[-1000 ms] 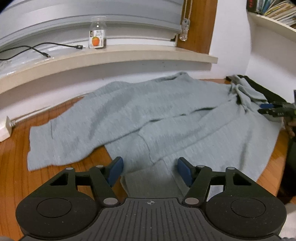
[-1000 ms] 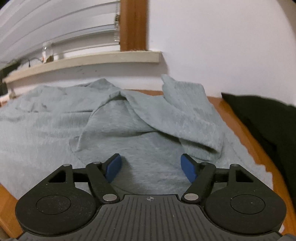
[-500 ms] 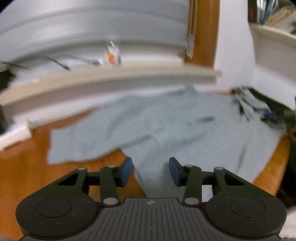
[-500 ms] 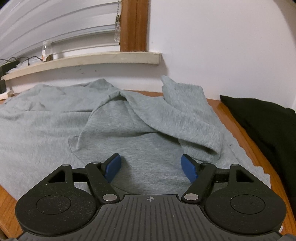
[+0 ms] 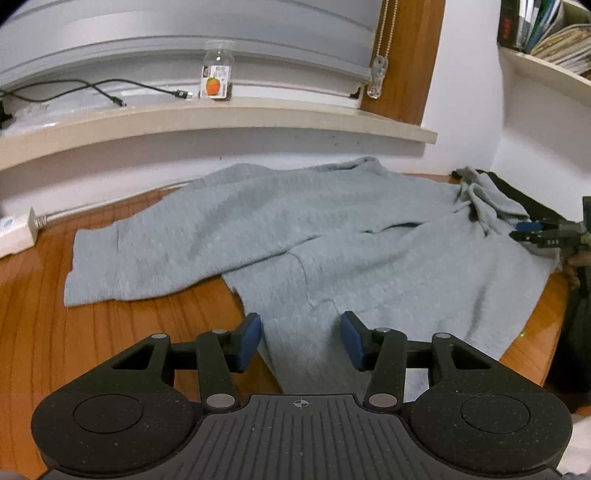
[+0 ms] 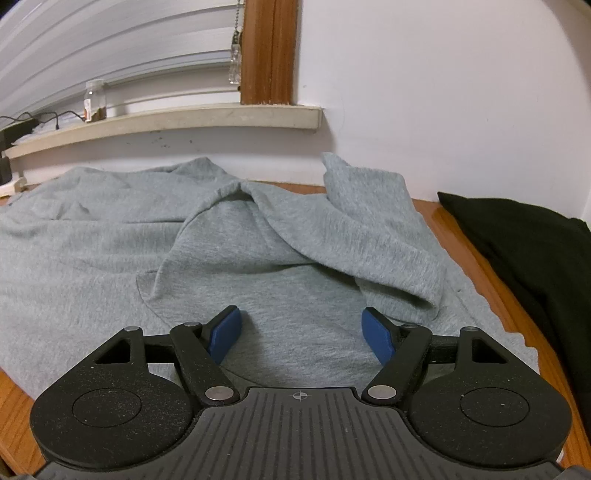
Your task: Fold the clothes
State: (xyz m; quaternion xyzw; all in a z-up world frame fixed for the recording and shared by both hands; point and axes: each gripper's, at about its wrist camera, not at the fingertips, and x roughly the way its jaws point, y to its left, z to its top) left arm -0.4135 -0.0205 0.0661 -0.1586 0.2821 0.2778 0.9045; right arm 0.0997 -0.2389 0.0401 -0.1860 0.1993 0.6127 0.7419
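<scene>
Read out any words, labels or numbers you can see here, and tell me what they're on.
No text can be read in either view.
Bottle on the windowsill: label shows an orange fruit picture; its print is too small to read.
Books on the shelf at upper right: red spine lettering too blurred to read.
Power strip: blue mark, unreadable.

A room in a home: window blinds (image 5: 184,37) upper left above a sill (image 5: 221,118) holding a small jar (image 5: 217,75) and charging cable (image 5: 92,88), books on a shelf (image 5: 546,40) upper right.
</scene>
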